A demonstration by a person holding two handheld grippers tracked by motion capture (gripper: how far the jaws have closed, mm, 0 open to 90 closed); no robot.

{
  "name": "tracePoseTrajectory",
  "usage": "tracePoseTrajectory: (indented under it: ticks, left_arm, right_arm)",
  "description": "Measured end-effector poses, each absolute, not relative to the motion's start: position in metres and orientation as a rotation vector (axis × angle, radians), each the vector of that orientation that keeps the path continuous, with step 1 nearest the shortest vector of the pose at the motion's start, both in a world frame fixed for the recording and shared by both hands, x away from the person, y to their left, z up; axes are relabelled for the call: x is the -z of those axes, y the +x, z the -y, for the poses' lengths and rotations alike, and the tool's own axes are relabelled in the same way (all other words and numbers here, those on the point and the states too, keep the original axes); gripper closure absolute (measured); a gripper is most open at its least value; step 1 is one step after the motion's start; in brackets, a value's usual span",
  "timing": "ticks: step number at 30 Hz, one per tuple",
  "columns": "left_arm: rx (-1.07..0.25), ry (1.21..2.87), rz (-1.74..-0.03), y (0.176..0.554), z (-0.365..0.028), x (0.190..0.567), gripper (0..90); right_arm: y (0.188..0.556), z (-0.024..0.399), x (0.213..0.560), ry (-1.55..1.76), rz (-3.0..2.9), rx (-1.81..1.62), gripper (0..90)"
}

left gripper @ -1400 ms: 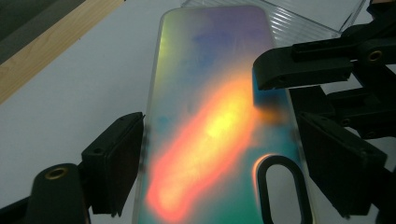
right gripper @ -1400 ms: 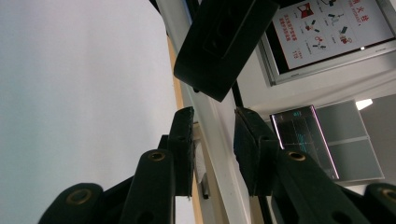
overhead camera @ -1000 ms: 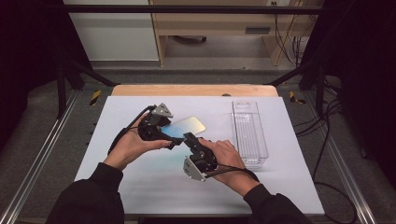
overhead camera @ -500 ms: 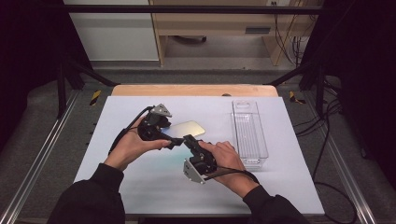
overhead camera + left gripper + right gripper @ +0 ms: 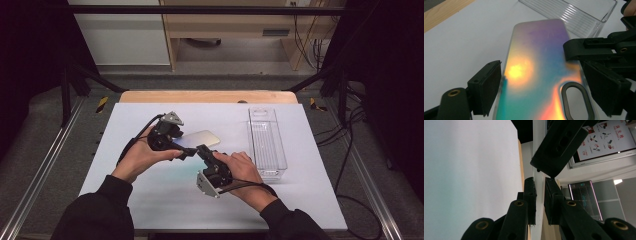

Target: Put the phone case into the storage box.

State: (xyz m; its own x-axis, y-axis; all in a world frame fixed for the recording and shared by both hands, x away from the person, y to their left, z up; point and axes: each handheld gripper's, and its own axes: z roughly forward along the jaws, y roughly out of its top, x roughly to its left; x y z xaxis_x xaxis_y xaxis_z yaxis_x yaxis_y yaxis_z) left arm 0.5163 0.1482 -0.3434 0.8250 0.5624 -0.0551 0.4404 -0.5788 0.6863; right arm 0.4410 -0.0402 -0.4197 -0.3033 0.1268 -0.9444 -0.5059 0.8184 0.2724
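Right now the case (image 5: 541, 62) hangs just above the bench (image 5: 125, 175), a little left of its middle, with both tools on it. The left tool (image 5: 549, 92) spans the case across its width at the end with the oval camera cut-out, one pad against each long edge, so it is clamped wide on the case. The right tool (image 5: 539, 195) is pinched tight, and a thin pale strip stands between its pads. In the left gripper view its tips (image 5: 579, 53) meet the case's long edge just ahead of the left tool's own pad, so it looks clenched on that rim.

What the next move seems to turn on is the case's long axis. It runs away from the left tool toward the bench's far right, where the clear tray (image 5: 267, 145) lies lengthwise along the right edge. The tray sits well apart from the case, and the right hand (image 5: 240, 167) is the nearer one to it.

Against the frames a second ago, little differs. Both hands sit where they were, and the case looks slightly lower and flatter in the high view.
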Motion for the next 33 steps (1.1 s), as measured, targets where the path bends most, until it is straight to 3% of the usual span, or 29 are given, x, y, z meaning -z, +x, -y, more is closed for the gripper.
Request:
tracePoseTrajectory:
  ticks: [11, 16, 33]
  left_arm:
    - [-0.203, 2.252, -0.732, 0.517, -0.149, 0.346, 16.3]
    - [-0.215, 2.158, -0.739, 0.514, -0.156, 0.340, 15.8]
    - [-0.478, 1.811, -0.847, 0.493, -0.226, 0.338, 6.9]
  right_arm:
    - [0.440, 0.040, 0.421, -0.284, -1.779, -0.635, 81.7]
    - [0.443, 0.042, 0.422, -0.265, -1.788, -0.637, 81.8]
    - [0.474, 0.070, 0.414, -0.018, -1.902, -0.753, 81.8]
